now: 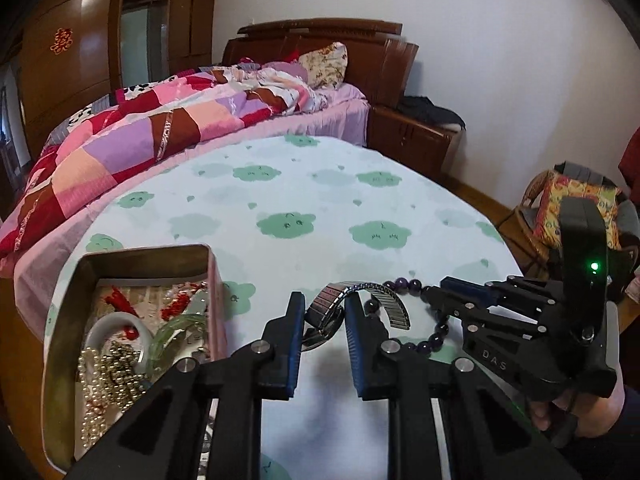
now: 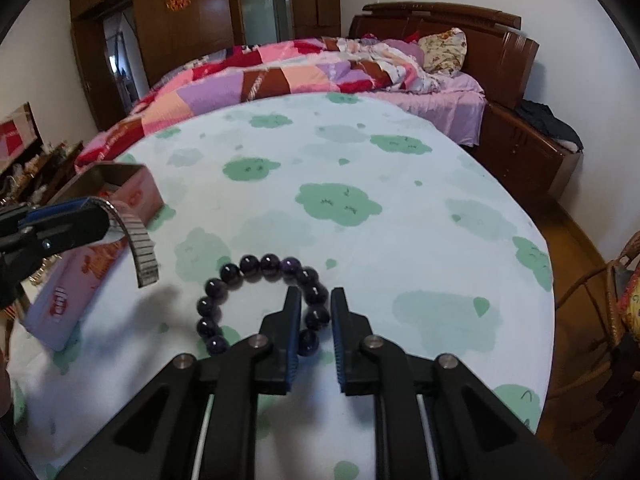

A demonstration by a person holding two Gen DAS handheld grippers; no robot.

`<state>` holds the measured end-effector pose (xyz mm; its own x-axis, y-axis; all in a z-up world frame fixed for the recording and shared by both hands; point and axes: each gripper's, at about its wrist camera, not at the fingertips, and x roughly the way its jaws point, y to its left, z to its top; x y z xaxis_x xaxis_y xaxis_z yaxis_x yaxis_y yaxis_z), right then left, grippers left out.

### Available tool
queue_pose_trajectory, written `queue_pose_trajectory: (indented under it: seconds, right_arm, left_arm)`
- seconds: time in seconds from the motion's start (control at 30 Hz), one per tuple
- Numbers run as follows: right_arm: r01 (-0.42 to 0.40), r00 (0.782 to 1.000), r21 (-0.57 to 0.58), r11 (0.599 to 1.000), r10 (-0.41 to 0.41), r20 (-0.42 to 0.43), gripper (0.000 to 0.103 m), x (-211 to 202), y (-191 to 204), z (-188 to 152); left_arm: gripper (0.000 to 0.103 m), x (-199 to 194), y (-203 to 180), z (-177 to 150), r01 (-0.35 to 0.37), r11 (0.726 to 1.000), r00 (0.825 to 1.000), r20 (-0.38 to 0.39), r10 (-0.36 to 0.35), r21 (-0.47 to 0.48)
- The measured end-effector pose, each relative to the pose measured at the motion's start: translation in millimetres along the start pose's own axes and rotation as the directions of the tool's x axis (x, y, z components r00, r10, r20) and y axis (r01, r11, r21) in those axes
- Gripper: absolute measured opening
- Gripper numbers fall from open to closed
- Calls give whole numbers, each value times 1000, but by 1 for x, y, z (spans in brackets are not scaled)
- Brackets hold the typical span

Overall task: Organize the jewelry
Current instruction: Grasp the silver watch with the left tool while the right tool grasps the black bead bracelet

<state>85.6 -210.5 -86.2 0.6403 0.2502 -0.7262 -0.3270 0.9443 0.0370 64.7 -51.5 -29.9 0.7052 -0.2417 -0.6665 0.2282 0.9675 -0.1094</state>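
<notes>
Left wrist view: watch (image 1: 340, 304) with metal stretch band pinched in left tool (image 1: 323, 312), lifted clear of the surface (image 1: 320, 200), band end drooping. Right wrist view: purple bead bracelet (image 2: 264, 300) lies flat on the surface; right tool (image 2: 316, 312) closed on its near-right beads. Step in hand, by my judgement: pickup of both pieces. Next: carry each to the open tin (image 1: 212, 264), just left of the left tool and already holding pearls and bangles, then release.

One watch (image 1: 340, 312), one purple bead bracelet (image 2: 264, 280), one tin box (image 1: 132, 320), two grippers.
</notes>
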Motion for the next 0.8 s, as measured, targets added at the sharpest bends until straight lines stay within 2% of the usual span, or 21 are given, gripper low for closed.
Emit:
queue_pose_trajectory:
  seconds: [0.17,0.23,0.27,0.33,0.47,0.53,0.6,0.8]
  right_arm:
    - [-28,1000,-37,999,28,-15,28,1,15,0]
    - [-74,997,-56,996,73,-28,49,1,24,-1]
    - [-90,996,-69,994,88,-29,66,0,29,-2]
    - [-87,996,-115,989,86,-20,69,-2,41,-2]
    - [-98,993,-189,977,85,-80,43,10,61,-3]
    - [-81,991,-214,974,55,-121,39,21,66,-5]
    - [-68,992,-208,976,44,-119,17,21,64,-3]
    - [-68,996,-157,985,58,-71,16,3,53,-2]
  left_arm:
    - [20,-6,13,1,-4,999,1000,15,5,-40]
    - [20,-8,18,1,-2,999,1000,20,3,-54]
    - [20,-9,19,1,0,998,1000,20,1,-57]
    - [20,-10,21,0,3,998,1000,23,-2,-63]
    - [20,-11,22,-2,11,998,1000,22,-10,-66]
    - [20,-12,23,-2,13,998,1000,23,-12,-69]
    - [20,-12,24,-2,15,997,1000,24,-13,-72]
    - [20,-25,28,0,26,996,999,50,-22,-86]
